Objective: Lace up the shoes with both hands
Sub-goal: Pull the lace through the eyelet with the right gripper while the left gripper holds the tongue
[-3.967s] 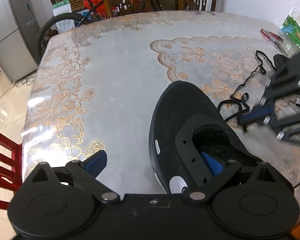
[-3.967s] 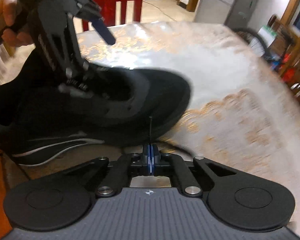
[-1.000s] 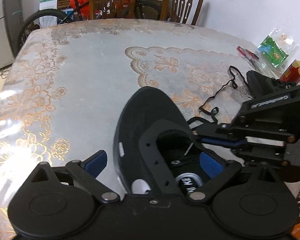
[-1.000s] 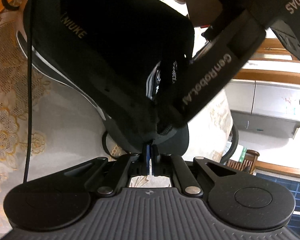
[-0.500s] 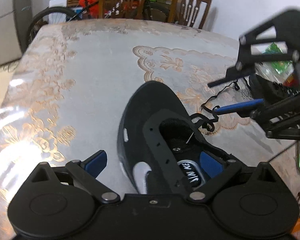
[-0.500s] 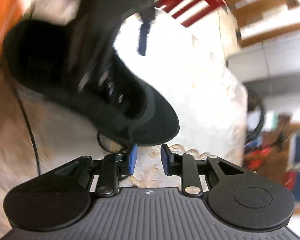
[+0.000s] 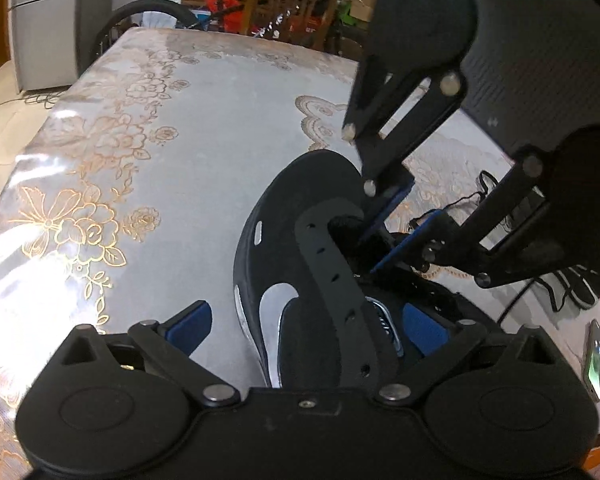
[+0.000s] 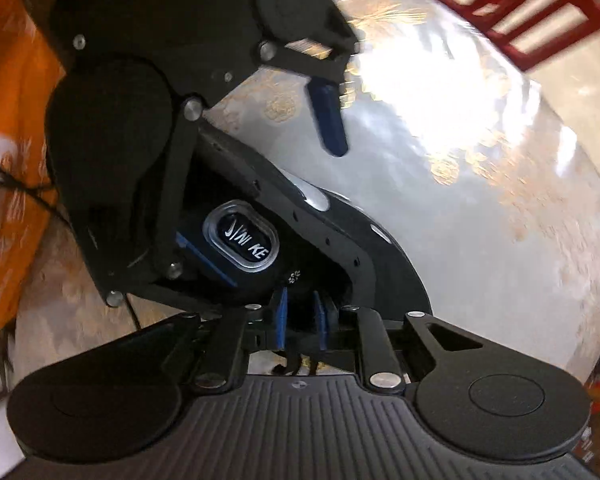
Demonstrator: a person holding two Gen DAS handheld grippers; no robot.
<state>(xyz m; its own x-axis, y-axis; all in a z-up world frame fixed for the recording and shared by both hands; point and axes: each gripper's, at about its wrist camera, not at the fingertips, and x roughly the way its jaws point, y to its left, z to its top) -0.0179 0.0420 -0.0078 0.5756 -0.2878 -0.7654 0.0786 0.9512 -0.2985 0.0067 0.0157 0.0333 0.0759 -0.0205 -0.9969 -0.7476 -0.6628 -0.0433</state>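
A black shoe (image 7: 300,216) with silver side marks lies on the table, toe pointing away. My left gripper (image 7: 306,326) is open; one blue pad is outside the shoe's left side, the other inside the opening by the tongue label (image 8: 241,240). My right gripper (image 7: 400,226) comes in from the upper right, open, its blue pads reaching down into the shoe's throat; it also shows in its own view (image 8: 300,318). The black lace (image 7: 480,196) lies loose on the cloth right of the shoe. No lace shows between the right pads.
The table has a clear-covered lace cloth (image 7: 159,128) with gold flowers. A second shoe (image 7: 584,284) and a phone (image 7: 596,360) lie at the right edge. An orange box (image 8: 7,120) stands near the heel. Chairs and a bicycle (image 7: 235,4) stand beyond the far edge.
My right gripper, shut on the lace tip a second ago, has opened and moved back down into the shoe's throat. The left gripper has stayed open astride the shoe's side.
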